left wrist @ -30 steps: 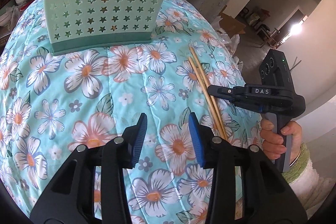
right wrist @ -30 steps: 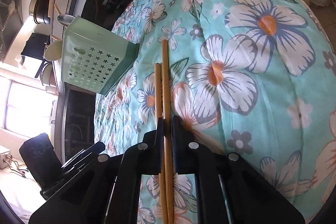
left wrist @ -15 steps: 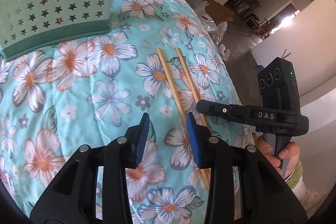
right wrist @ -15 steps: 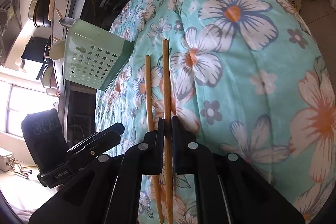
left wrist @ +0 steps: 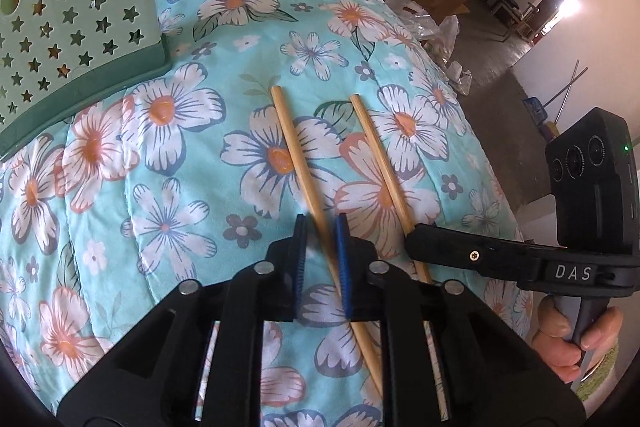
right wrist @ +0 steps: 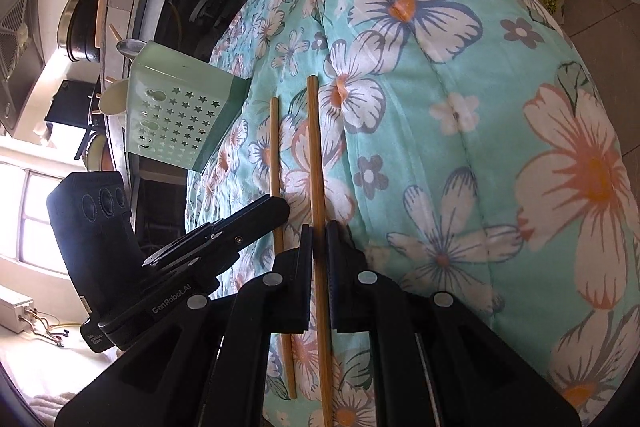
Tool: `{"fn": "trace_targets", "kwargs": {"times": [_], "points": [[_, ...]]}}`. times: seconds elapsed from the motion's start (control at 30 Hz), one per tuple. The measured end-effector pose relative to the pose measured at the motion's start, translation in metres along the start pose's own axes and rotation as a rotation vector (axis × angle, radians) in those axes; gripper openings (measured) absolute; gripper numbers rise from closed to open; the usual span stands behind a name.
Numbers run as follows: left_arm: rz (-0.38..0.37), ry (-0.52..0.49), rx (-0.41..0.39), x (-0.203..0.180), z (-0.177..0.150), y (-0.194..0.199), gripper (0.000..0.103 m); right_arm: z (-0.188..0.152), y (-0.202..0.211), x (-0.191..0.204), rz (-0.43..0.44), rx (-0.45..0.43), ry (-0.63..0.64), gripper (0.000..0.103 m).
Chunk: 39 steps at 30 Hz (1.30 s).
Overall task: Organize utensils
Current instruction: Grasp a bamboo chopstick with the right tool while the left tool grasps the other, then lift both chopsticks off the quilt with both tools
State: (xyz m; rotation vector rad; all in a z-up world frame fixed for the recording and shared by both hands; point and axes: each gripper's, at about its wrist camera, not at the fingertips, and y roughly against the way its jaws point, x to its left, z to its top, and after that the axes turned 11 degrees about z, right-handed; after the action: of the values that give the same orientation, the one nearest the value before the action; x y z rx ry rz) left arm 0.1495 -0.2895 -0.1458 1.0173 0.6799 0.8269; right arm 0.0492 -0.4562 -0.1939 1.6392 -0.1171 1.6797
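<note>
- Picking-up step under way: two bamboo chopsticks lying side by side on the flowered quilt, one for each gripper.
- Right gripper (right wrist: 319,233) clamped tight on the right chopstick (right wrist: 314,147), fingers (right wrist: 306,267) nearly together, stick running straight out between them, apparently resting on the quilt (right wrist: 460,107).
- Left gripper (left wrist: 320,223) straddling the left chopstick (left wrist: 294,155); fingers (left wrist: 341,251) just been closing, now narrow, the stick crossing the gap at a slant and touching the right blue pad. Full pinch from both pads not clear from here.
- Green star-pierced utensil holder (left wrist: 76,27) standing towards the far left edge of the quilt, well apart from both sticks, other utensils already poking out of its top.
- Next up, by the look of it: firm the left grip, lift both sticks clear, tip them upright and carry them to the holder's open top.
</note>
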Motion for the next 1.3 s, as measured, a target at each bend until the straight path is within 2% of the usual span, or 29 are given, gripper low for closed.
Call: {"fn": "trace_targets", "kwargs": {"times": [0.27,0.37,0.5,0.6,0.77,0.8,0.87,0.9,0.93,1.0,1.3], "points": [[0.014,0.097,0.001,0.033,-0.02,0.019,0.006,-0.006,-0.011,0.012,0.015,0.031,0.003,0.007],[0.049,0.137,-0.014,0.056,-0.032,0.032,0.006,-0.009,-0.022,0.022,0.025,0.058,0.019,0.007],[0.134,0.205,-0.03,0.092,-0.049,0.047,0.006,-0.011,-0.042,0.037,0.03,0.102,0.042,0.007],[0.183,0.249,-0.042,0.115,-0.059,0.055,0.006,-0.014,-0.057,0.052,0.001,0.132,0.091,0.007],[0.225,0.265,-0.033,0.137,-0.068,0.058,0.006,-0.013,-0.077,0.069,-0.113,0.178,0.172,0.008],[0.225,0.267,-0.036,0.139,-0.069,0.06,0.006,-0.012,-0.08,0.074,-0.134,0.188,0.19,0.009],[0.239,0.251,-0.055,0.141,-0.066,0.065,0.007,-0.009,-0.082,0.083,-0.172,0.199,0.228,0.02],[0.246,0.236,-0.065,0.141,-0.064,0.067,0.01,-0.007,-0.084,0.089,-0.184,0.198,0.245,0.029],[0.255,0.222,-0.073,0.142,-0.063,0.071,0.013,-0.004,-0.085,0.094,-0.202,0.195,0.267,0.031],[0.277,0.182,-0.074,0.14,-0.056,0.072,0.019,0.002,-0.09,0.104,-0.245,0.19,0.311,0.031],[0.394,0.06,-0.078,0.13,-0.027,0.052,0.02,0.023,-0.125,0.121,-0.389,0.174,0.436,0.031]]}}
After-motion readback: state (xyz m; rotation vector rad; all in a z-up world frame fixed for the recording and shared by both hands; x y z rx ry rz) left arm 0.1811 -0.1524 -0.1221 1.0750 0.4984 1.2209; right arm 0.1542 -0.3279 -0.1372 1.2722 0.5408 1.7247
